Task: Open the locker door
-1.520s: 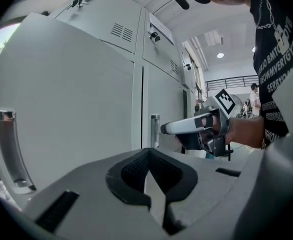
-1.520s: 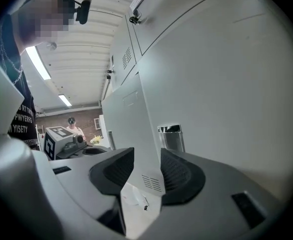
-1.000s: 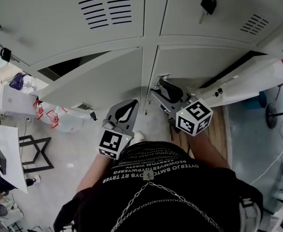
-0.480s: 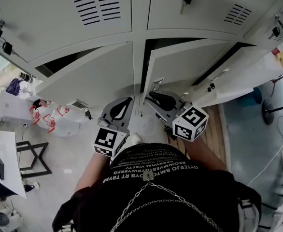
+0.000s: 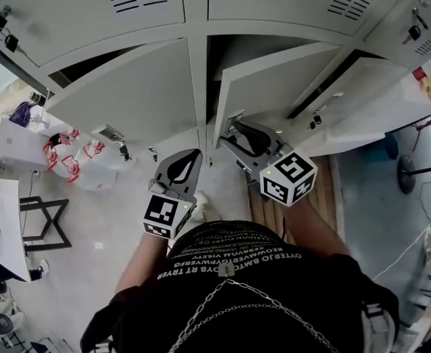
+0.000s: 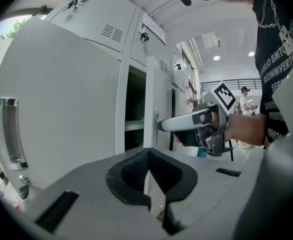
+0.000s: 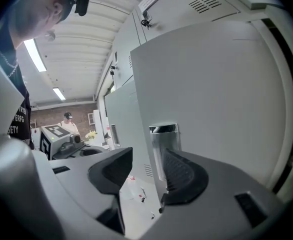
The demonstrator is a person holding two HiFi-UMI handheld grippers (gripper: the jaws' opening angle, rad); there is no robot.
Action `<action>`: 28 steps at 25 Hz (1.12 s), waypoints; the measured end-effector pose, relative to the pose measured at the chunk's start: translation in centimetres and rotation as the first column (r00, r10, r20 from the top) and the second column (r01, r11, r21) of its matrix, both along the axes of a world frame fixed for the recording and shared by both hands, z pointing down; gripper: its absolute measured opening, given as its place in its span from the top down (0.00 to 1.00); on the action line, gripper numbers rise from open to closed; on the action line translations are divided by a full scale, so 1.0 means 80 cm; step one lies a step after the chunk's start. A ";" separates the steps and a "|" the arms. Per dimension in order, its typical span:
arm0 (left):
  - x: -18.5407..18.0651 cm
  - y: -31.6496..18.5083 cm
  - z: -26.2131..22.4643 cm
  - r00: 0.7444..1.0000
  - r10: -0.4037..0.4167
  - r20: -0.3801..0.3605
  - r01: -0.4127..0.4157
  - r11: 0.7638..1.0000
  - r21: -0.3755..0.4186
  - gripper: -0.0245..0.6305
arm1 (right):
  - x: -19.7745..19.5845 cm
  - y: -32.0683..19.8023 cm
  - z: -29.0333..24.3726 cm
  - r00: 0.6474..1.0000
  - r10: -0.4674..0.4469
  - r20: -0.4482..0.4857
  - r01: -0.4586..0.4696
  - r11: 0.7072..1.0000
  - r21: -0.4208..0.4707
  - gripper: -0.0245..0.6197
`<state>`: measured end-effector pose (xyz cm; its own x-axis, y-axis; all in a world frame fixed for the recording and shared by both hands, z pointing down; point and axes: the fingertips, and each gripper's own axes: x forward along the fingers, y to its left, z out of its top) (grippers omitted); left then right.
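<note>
The grey lower locker door point(image 5: 274, 87) stands ajar, with a dark gap point(image 5: 214, 57) along its left edge. My right gripper point(image 5: 234, 133) is at the door's chrome handle point(image 5: 234, 119). In the right gripper view the handle point(image 7: 163, 149) lies between the jaws of the right gripper point(image 7: 147, 170), close against the right pad; the jaws are opening and the left pad stands apart from it. My left gripper point(image 5: 188, 157) hangs beside it, lower left, shut and holding nothing; its view shows the left gripper point(image 6: 154, 184) with jaws meeting, and the door's edge point(image 6: 155, 119) beyond.
The neighbouring lower doors on the left point(image 5: 127, 94) and right point(image 5: 370, 101) also stand ajar. Keys hang from upper lockers point(image 5: 1, 26). White bags with red handles point(image 5: 72, 166) lie on the floor at left. A wooden strip point(image 5: 333, 197) runs under the right arm.
The door has swung further out from the locker, widening the dark gap. My right gripper came back with the handle. The left gripper has stayed about where it was.
</note>
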<state>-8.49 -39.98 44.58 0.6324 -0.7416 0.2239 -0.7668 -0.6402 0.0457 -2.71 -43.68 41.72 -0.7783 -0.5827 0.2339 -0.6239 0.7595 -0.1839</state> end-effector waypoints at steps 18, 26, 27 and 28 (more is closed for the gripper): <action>-0.035 -0.032 -0.001 0.999 0.030 0.030 -0.030 0.999 0.027 0.96 | -0.015 -0.024 0.020 0.996 0.084 -0.034 -0.085 0.996 -0.009 0.76; 0.009 -0.019 -0.001 0.994 0.106 0.017 -0.106 0.994 0.032 0.96 | 0.007 0.008 0.020 0.995 0.102 -0.015 -0.103 0.995 -0.011 0.78; 0.017 -0.014 -0.003 0.993 0.114 0.014 -0.115 0.993 0.031 0.96 | 0.011 0.014 0.020 0.994 0.104 -0.014 -0.104 0.994 -0.013 0.78; 0.025 -0.009 -0.005 0.992 0.122 0.012 -0.122 0.992 0.031 0.96 | 0.015 0.021 0.021 0.995 0.104 -0.014 -0.104 0.994 -0.015 0.78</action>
<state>-6.51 -40.69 44.15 0.7162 -0.6660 0.2087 -0.6834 -0.7299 0.0163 -1.48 -42.03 43.36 -0.7106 -0.6563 0.2537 -0.7017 0.6877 -0.1863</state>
